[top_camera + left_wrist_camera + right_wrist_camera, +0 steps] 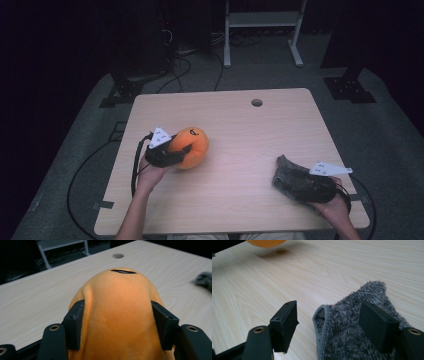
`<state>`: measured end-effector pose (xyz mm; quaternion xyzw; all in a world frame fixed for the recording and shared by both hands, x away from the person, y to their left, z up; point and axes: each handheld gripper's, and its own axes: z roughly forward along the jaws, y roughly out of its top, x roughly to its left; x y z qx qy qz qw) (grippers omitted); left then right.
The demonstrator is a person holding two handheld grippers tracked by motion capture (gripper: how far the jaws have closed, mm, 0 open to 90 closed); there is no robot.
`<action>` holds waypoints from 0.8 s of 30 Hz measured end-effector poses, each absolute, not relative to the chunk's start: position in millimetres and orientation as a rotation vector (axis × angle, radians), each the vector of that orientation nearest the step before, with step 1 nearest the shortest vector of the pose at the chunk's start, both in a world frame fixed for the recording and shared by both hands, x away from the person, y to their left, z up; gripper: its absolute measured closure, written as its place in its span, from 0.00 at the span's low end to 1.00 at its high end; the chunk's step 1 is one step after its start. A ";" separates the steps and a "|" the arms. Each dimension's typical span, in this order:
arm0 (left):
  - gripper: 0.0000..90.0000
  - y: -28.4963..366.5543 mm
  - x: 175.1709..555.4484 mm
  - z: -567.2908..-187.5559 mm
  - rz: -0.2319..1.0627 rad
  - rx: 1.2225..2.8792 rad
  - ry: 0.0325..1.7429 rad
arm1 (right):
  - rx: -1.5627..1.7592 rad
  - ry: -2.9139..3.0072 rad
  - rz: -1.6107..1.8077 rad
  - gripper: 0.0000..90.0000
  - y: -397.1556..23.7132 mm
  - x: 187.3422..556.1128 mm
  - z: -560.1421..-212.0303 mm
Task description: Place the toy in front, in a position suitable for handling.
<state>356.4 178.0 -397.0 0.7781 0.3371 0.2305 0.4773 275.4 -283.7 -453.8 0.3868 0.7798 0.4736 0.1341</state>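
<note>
Left tongs (117, 322) clamped on orange plush (117, 315), pads pressing into both sides; plush at counter's (235, 120) left half. Right tongs (332, 325) open at right near edge, grey cloth (352, 335) between jaws, lying against one pad, other pad clear.

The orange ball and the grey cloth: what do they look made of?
Orange ball: seemingly soft plush, matte with a fine nap; it bulges between the left claw's pads, which dent it. Grey cloth: looks like fluffy terry or microfibre, with a shaggy pile and a stitched hem. Table: pale wood-grain top, perhaps laminate, smooth.
</note>
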 end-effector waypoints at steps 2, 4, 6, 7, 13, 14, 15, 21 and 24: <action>0.41 167.5 354.2 -394.9 0.539 1.916 0.780 | 1.123 2.257 1.374 0.33 -284.1 275.7 -453.8; 0.41 157.3 351.9 -393.8 0.530 1.932 0.746 | 1.129 2.256 1.374 0.33 -284.4 276.1 -454.0; 0.41 146.3 349.7 -392.8 0.503 1.940 0.705 | 1.131 2.254 1.375 0.33 -284.8 276.5 -454.0; 0.41 141.1 348.9 -392.1 0.490 1.941 0.687 | 1.130 2.252 1.375 0.33 -285.3 276.5 -453.8; 0.41 111.8 345.7 -392.1 0.438 1.969 0.605 | 1.140 2.232 1.382 0.33 -289.1 275.7 -452.2; 0.40 108.6 345.6 -393.0 0.430 1.977 0.598 | 1.142 2.227 1.381 0.33 -290.3 275.6 -452.1; 0.40 104.9 345.4 -394.1 0.425 1.994 0.584 | 1.143 2.225 1.381 0.33 -291.1 275.5 -452.0; 0.40 85.9 342.3 -400.0 0.393 2.040 0.520 | 1.147 2.208 1.382 0.33 -294.8 274.6 -451.1; 0.39 80.2 339.1 -402.9 0.366 2.036 0.499 | 1.153 2.204 1.380 0.33 -296.0 274.2 -451.0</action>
